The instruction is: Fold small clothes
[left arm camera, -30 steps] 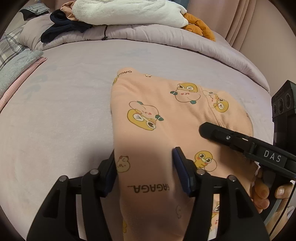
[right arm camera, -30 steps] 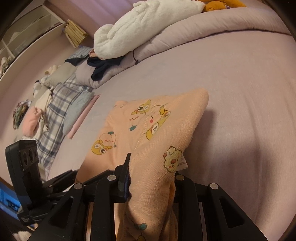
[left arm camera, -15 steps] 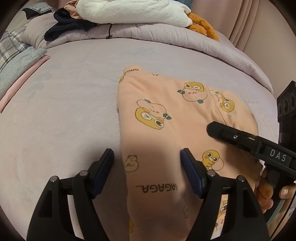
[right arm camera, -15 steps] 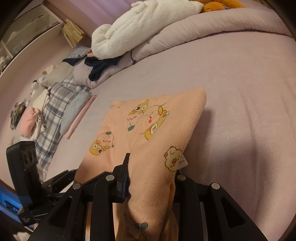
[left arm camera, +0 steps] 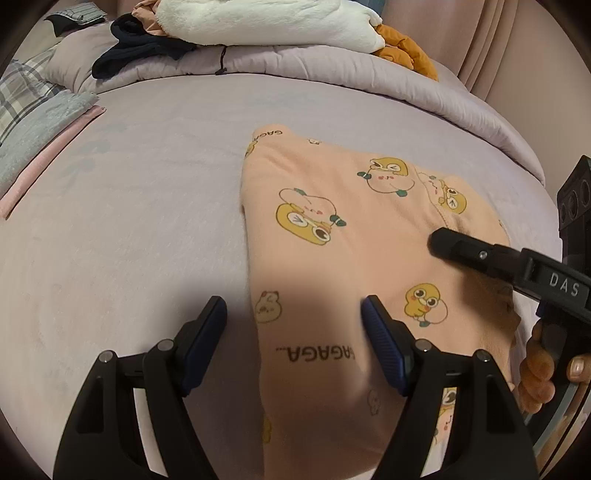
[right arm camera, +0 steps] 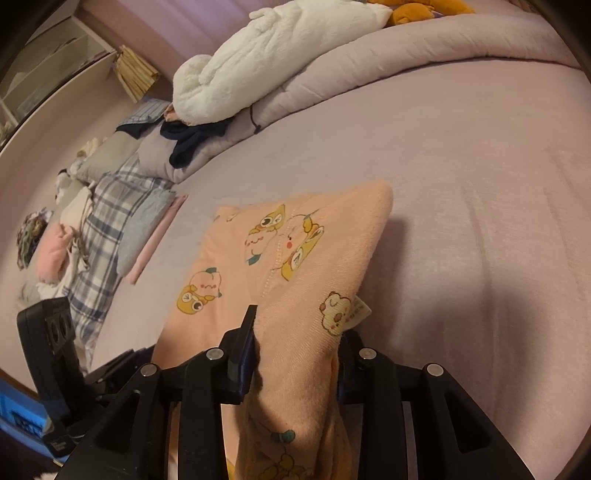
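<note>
Peach garment (left arm camera: 343,258) with yellow cartoon prints lies folded on the lilac bed (left arm camera: 129,206), its near end raised toward both cameras. Printed lettering reads upside down in the left wrist view.

Left gripper (left arm camera: 293,332): jaws spread wide, blue pads either side of the garment's near left portion, the cloth not clamped.

Right gripper (right arm camera: 295,354): jaws closed on a thick bunch of the garment's near edge; a small label (right arm camera: 356,314) sticks out beside its right finger. In the left wrist view one black finger of it lies over the garment's right side.

Beyond: rolled lilac duvet (left arm camera: 332,70) carrying a white fleece (left arm camera: 266,22); plaid fabric (right arm camera: 107,236) at left.
</note>
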### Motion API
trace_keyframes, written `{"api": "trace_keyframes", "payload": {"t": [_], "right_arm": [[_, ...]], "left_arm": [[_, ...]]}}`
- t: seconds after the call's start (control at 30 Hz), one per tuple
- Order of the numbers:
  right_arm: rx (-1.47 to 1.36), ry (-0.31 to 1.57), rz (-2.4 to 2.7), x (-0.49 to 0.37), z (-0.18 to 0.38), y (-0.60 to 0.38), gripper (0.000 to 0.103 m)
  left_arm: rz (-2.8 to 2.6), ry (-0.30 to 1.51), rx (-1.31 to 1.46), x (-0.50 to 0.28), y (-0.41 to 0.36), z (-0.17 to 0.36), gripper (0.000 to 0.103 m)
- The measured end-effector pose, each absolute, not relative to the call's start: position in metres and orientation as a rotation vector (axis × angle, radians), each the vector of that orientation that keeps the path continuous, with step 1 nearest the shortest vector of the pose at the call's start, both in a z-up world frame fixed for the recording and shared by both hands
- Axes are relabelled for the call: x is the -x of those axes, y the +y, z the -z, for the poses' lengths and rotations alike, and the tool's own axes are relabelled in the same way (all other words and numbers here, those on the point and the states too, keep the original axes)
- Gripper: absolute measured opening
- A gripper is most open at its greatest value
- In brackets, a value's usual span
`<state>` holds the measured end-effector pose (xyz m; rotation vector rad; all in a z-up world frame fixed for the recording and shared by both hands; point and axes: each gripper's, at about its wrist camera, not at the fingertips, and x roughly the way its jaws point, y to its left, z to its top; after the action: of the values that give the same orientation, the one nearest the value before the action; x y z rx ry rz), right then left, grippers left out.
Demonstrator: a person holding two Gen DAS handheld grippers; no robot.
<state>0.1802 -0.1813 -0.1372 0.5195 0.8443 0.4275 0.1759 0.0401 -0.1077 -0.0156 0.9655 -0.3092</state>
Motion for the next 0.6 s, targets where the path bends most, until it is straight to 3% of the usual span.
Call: {"api": "trace_keyframes", "payload": {"t": [0.6], "right_arm": [[-0.566,0.846,-0.382,-0.177,0.136,-0.192,0.036]], "left_arm": [[0.307,0.967,0.019,-0.164,0.046,0.110,0.077]]}}
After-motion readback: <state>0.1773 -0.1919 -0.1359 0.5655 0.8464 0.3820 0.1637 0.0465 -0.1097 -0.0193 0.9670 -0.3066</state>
